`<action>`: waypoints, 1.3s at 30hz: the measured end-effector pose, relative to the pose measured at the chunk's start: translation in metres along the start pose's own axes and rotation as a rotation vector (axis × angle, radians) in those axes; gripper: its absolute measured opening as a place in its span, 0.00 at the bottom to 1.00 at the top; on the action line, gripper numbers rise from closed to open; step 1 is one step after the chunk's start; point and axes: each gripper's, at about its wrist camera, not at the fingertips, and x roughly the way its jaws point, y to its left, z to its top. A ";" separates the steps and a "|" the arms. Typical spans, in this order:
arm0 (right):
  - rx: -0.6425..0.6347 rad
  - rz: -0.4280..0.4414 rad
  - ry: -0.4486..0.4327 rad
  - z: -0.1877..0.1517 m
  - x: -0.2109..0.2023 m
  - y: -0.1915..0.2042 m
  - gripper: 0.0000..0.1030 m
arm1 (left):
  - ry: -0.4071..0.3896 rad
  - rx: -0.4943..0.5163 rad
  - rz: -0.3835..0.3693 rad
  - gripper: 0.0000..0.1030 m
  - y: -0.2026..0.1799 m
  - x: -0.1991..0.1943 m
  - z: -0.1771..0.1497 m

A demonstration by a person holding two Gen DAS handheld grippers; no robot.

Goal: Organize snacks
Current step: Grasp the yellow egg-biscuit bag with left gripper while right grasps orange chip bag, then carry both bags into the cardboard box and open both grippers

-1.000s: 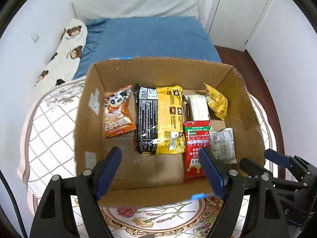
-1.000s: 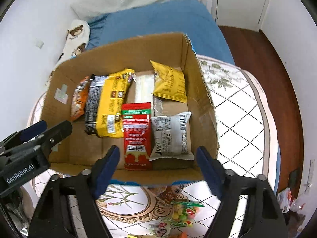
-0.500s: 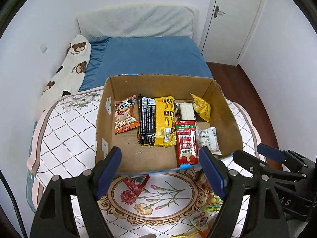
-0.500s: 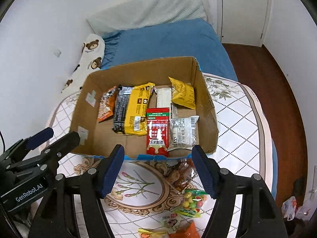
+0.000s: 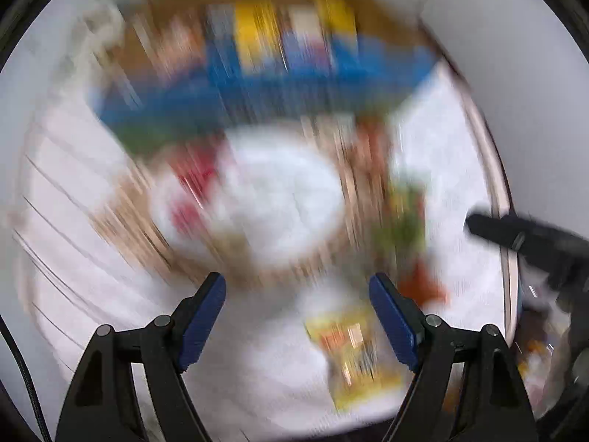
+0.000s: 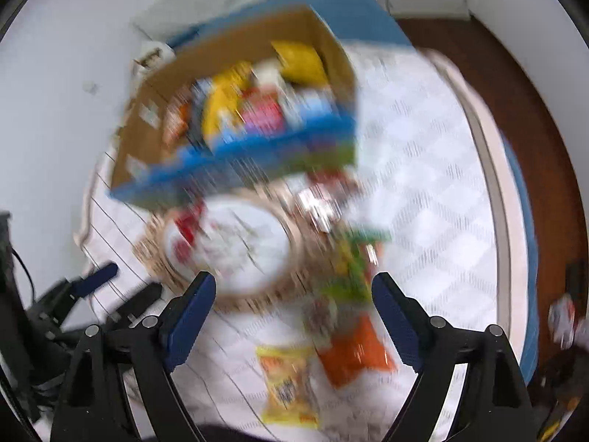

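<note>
Hovering blurred near cardboard box (image 6: 235, 48), left gripper (image 5: 297, 316) open and empty, right gripper (image 6: 294, 316) opening, empty, above yellow packet (image 6: 287, 386).

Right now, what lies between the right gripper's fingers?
In the right wrist view, the right gripper, its jaws opening, holds nothing; behind the gap lie a yellow packet and an orange packet on the tablecloth.

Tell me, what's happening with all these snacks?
Someone is sorting snacks into a cardboard box on a quilted cover. Several packets already lie inside. Both grippers are empty: the left gripper is open and the right gripper is opening over loose snacks, including a yellow packet and an orange packet.
</note>
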 end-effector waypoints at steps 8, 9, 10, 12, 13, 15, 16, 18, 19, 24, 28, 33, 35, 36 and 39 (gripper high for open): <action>0.299 0.052 0.174 -0.072 0.071 -0.078 0.86 | 0.468 -0.118 -0.229 0.75 -0.026 0.142 -0.048; 0.324 0.061 0.184 -0.077 0.076 -0.081 0.86 | 0.480 -0.132 -0.237 0.75 -0.027 0.151 -0.051; 0.366 0.080 0.198 -0.082 0.084 -0.087 0.86 | 0.487 -0.140 -0.229 0.63 -0.029 0.161 -0.053; 0.434 0.109 0.217 -0.090 0.097 -0.095 0.87 | 0.464 -0.139 -0.181 0.47 -0.028 0.165 -0.055; 0.459 0.120 0.221 -0.090 0.102 -0.098 0.87 | 0.445 -0.137 -0.170 0.46 -0.027 0.164 -0.054; 0.520 0.135 0.222 -0.093 0.116 -0.104 0.87 | 0.364 -0.104 -0.081 0.45 -0.021 0.153 -0.048; 0.540 0.121 0.226 -0.094 0.123 -0.106 0.86 | 0.327 -0.081 -0.036 0.45 -0.019 0.147 -0.045; 0.554 0.114 0.206 -0.094 0.133 -0.104 0.83 | 0.250 -0.044 0.060 0.45 -0.012 0.136 -0.037; 0.535 0.084 0.207 -0.094 0.138 -0.102 0.74 | 0.224 -0.043 0.089 0.45 -0.007 0.131 -0.033; 0.201 -0.038 0.232 -0.078 0.149 -0.063 0.63 | 0.157 -0.073 0.145 0.45 0.013 0.123 -0.021; -0.236 -0.251 0.279 -0.073 0.154 -0.012 0.58 | 0.134 -0.128 0.121 0.47 0.021 0.127 -0.021; -0.221 -0.249 0.263 -0.070 0.155 -0.009 0.68 | 0.141 -0.199 0.057 0.55 0.034 0.136 -0.024; -0.147 -0.220 0.240 -0.070 0.153 -0.015 0.70 | 0.143 -0.213 0.043 0.57 0.036 0.138 -0.024; -0.118 -0.214 0.239 -0.071 0.153 -0.021 0.70 | 0.146 -0.213 0.043 0.57 0.046 0.138 -0.025; -0.002 -0.188 0.243 -0.076 0.153 -0.044 0.70 | 0.145 -0.211 0.044 0.57 0.045 0.140 -0.030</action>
